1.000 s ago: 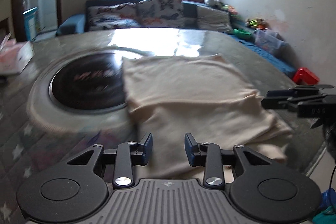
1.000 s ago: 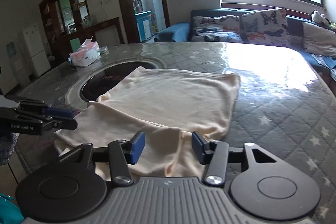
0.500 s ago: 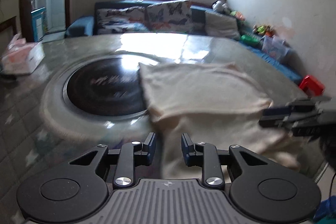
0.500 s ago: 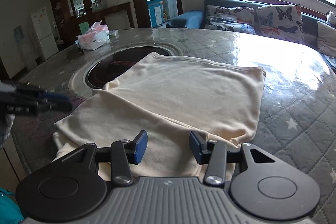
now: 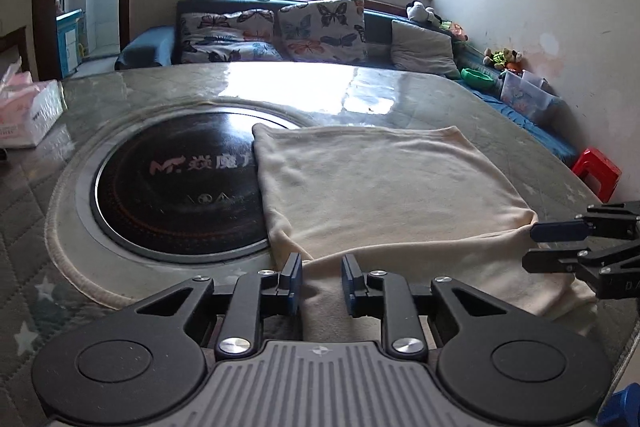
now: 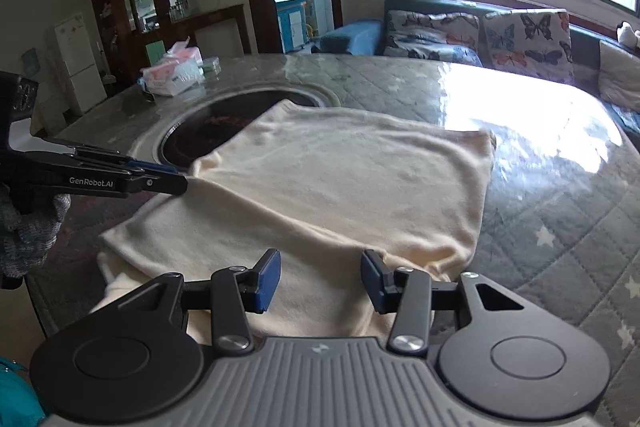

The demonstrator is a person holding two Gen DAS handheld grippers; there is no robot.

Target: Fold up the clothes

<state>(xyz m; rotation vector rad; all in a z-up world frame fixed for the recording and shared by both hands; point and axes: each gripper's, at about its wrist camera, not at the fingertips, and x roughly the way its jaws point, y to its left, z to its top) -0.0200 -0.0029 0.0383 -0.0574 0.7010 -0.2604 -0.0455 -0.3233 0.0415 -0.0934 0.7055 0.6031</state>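
A cream-coloured, soft, fleecy-looking garment (image 5: 384,195) lies spread flat on the round table with a glossy, star-patterned quilted cover (image 6: 552,195). It is folded over itself: an upper layer forms a roughly rectangular panel whose long axis runs across the table from the near edge toward the window side, and a lower layer juts out beneath it at the near edge. Its left border overlaps the rim of the round black glass cooktop (image 5: 176,187) set into the tabletop.

The left gripper (image 5: 320,281), black with blue-padded fingers, sits at the garment's near-left corner with a narrow gap between its jaws; cloth lies between them, though whether the pads actually pinch it is hard to tell from this angle. The right gripper (image 6: 318,279) stands wide open above the near-right part of the garment (image 6: 340,187), holding nothing. From the right wrist camera, the left gripper (image 6: 176,183) reaches the fabric's edge, held by a hand in a grey knitted glove (image 6: 28,227).

A white-and-pink tissue box (image 6: 172,71) rests on the table's far left side.
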